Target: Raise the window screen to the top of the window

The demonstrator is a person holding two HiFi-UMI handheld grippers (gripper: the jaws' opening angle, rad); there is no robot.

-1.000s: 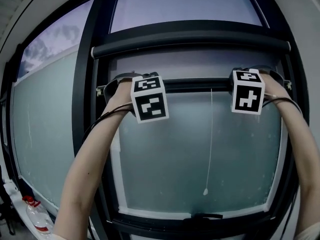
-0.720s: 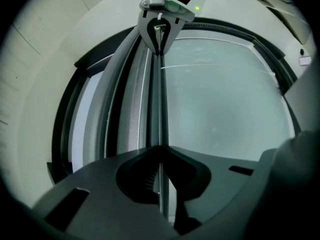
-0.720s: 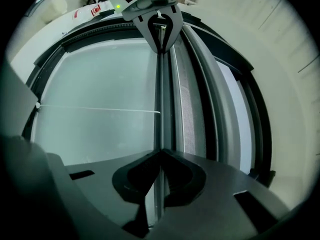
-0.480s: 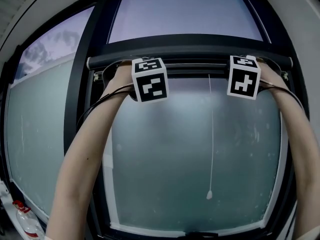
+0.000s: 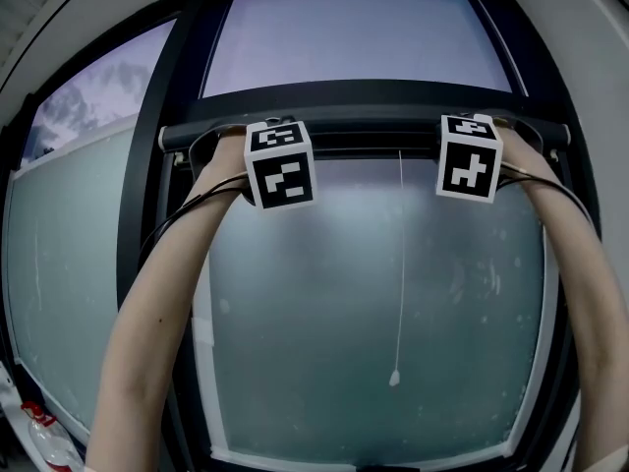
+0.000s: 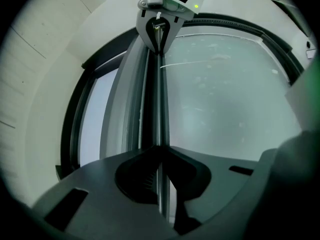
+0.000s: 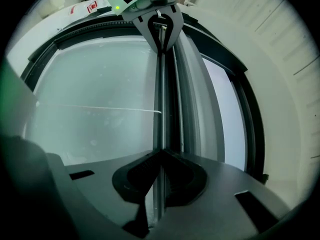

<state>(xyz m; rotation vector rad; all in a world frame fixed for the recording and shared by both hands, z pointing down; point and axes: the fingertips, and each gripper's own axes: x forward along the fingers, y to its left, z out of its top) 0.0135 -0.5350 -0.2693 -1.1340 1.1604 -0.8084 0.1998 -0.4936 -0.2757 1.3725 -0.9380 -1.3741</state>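
Bare glass (image 5: 324,342) below; left tool (image 6: 159,150) and right tool (image 7: 161,152) clamp the screen bar (image 5: 373,151).

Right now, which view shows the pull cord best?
Head view: the pull cord hangs full length from the screen bar to its end bead. Both gripper views show only a thin stretch across the glass.

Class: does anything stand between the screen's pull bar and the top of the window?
Nothing visible does. The pull bar, clamped by left gripper and right gripper, sits just under the roller housing.
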